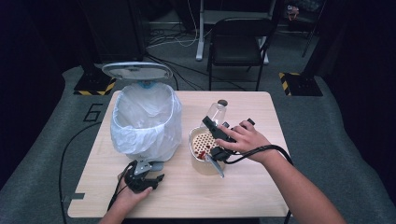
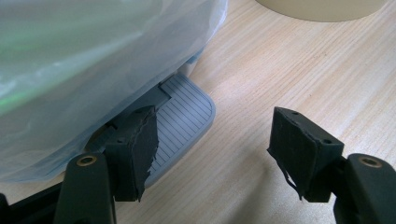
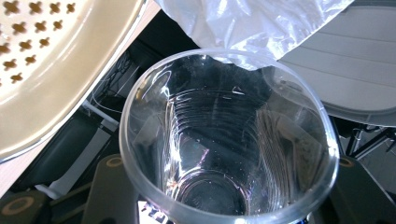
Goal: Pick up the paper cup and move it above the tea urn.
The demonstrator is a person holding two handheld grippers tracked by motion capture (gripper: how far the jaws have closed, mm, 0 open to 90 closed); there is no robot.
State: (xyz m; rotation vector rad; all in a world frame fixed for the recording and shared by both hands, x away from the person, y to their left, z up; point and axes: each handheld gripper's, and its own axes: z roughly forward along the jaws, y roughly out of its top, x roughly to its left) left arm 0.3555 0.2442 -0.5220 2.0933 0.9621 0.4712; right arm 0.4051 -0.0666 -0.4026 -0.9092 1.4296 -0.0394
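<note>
Cup (image 3: 229, 140) clamped in right gripper (image 1: 217, 136), mouth tilted toward bin (image 1: 145, 122) at its left. Left gripper (image 1: 142, 177) gapes, holding nothing, one jaw on pedal (image 2: 184, 119); lid (image 1: 137, 70) is up.

The high view looks forward and down over the whole table (image 1: 243, 186) from its near side. The left gripper view sits low and close, facing the bin's pedal (image 2: 184, 121) and bag (image 2: 93, 60). The right gripper view looks very close into a clear cup (image 3: 229, 140). All three views show the bag.
</note>
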